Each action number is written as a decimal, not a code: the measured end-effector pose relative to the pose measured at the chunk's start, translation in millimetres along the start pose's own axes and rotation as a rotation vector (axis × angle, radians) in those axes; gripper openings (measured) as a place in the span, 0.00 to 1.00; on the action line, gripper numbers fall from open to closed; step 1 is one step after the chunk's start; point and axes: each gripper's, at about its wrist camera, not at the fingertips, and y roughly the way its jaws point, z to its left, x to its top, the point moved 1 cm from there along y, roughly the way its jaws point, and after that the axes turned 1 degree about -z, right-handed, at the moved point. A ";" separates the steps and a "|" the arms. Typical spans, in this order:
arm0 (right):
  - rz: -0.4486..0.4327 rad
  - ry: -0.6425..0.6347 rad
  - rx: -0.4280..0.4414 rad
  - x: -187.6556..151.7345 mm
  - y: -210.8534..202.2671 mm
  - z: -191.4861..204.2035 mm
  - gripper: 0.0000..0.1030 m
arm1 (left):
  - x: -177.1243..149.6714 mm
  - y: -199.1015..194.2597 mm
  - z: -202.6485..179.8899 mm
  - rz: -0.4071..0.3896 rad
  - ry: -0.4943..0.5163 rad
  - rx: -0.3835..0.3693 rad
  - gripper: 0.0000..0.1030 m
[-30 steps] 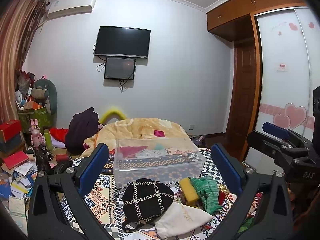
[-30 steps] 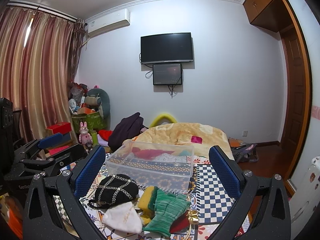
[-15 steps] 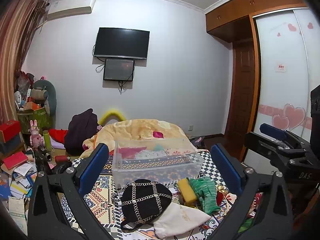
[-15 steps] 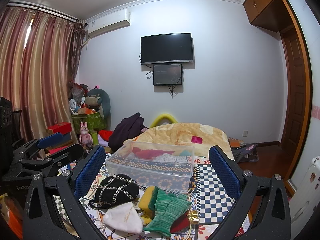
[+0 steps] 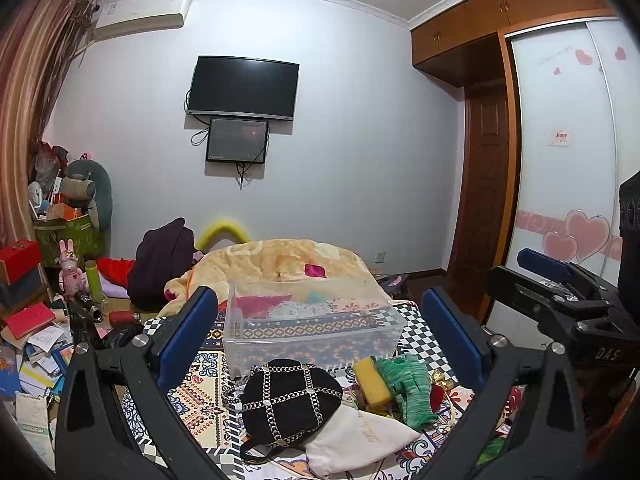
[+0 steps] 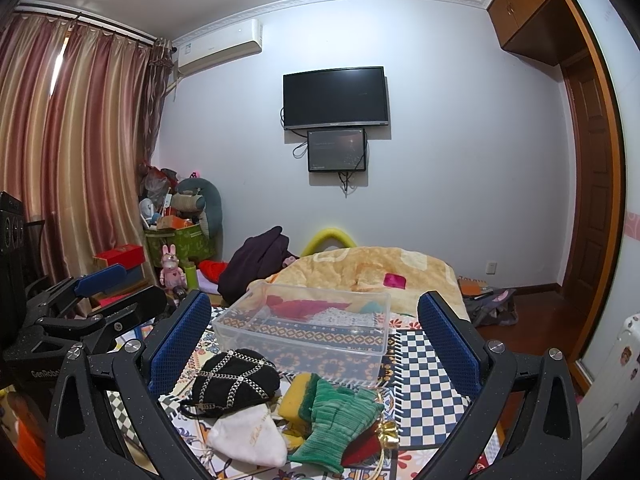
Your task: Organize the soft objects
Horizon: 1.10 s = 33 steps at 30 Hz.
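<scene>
A clear, glossy plastic bin (image 5: 312,320) sits on a patterned cloth bedspread (image 6: 424,364). A black fabric bag (image 5: 290,400) carries shiny metal chains. Beside it lie a matt white cloth pouch (image 6: 250,436), a ribbed green knit glove (image 6: 340,420) and a porous yellow sponge (image 5: 370,382). A fluffy blanket (image 6: 368,268) lies behind.
</scene>
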 end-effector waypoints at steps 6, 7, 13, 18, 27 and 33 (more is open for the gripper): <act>-0.001 -0.001 0.001 0.6 -0.2 0.1 1.00 | 0.4 -0.3 -1.8 0.000 -0.001 -0.002 1.00; -0.001 -0.001 0.001 0.6 0.3 0.0 1.00 | 0.4 0.0 -2.0 0.000 -0.001 -0.001 1.00; -0.003 -0.001 -0.002 1.9 0.5 0.6 1.00 | -1.2 1.0 -3.6 0.005 -0.004 -0.003 1.00; 0.009 0.003 -0.025 -0.2 4.1 -2.1 1.00 | -5.1 5.1 0.8 0.022 -0.009 0.001 1.00; 0.144 0.025 -0.046 -28.7 33.7 -20.5 1.00 | -40.1 49.1 23.1 0.205 -0.060 0.021 1.00; 0.253 0.036 -0.036 -56.3 56.2 -27.8 1.00 | -69.2 75.8 32.1 0.308 -0.083 0.027 1.00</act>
